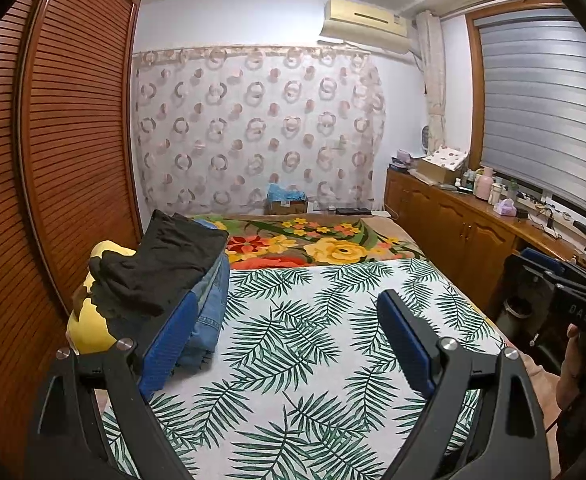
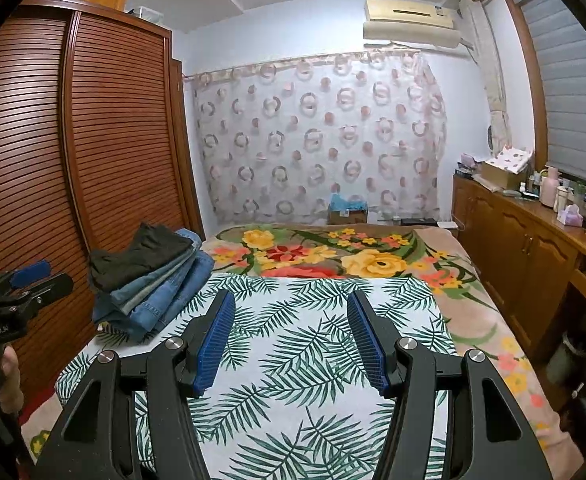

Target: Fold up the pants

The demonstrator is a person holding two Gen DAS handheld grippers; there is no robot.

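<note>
A stack of folded pants lies at the bed's left side: dark pants (image 1: 161, 264) (image 2: 141, 254) on top, blue jeans (image 1: 209, 300) (image 2: 165, 296) underneath. My left gripper (image 1: 289, 304) hovers open over the leaf-print sheet (image 1: 293, 340), its left pad close beside the stack, nothing between its fingers. My right gripper (image 2: 291, 304) is open too, over the same sheet (image 2: 293, 360), empty, to the right of the stack. Each gripper shows at the edge of the other's view, held by a hand.
A floral blanket (image 1: 313, 240) covers the far part of the bed. A louvred wooden wardrobe (image 1: 53, 140) stands on the left, a wooden cabinet (image 1: 453, 224) with clutter on the right. A yellow cushion (image 1: 89, 324) sits under the stack. A cardboard box (image 1: 287, 202) is beyond the bed.
</note>
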